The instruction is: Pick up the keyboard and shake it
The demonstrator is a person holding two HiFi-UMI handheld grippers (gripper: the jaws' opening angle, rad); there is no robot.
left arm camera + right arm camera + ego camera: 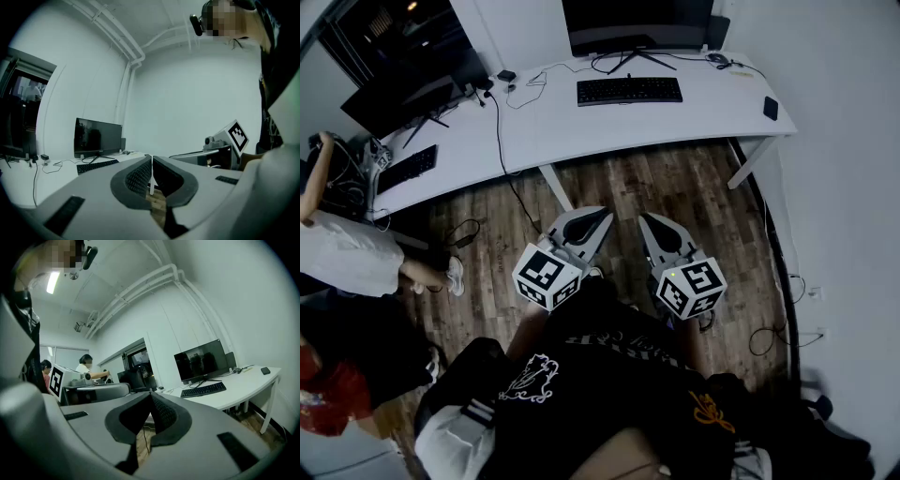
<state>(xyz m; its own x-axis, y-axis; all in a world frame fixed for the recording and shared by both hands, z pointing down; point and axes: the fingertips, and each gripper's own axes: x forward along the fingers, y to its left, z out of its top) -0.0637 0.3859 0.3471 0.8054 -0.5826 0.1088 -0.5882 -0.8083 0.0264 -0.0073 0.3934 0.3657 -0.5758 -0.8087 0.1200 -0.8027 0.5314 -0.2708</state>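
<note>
A black keyboard [629,90] lies flat on the white desk [581,127], in front of a dark monitor [637,23]. It also shows in the left gripper view as the keyboard [97,166] and in the right gripper view as the keyboard [203,390]. My left gripper [602,215] and right gripper [645,219] hover side by side over the wooden floor, well short of the desk. Both are shut with nothing between their jaws. The left gripper [151,158] and right gripper [150,394] point toward the desk.
A second monitor [403,94] and keyboard [406,169] sit on the desk's left part. Cables [502,150] trail from the desk to the floor. A person in white [347,253] stands at left. A small black object [770,108] rests at the desk's right end.
</note>
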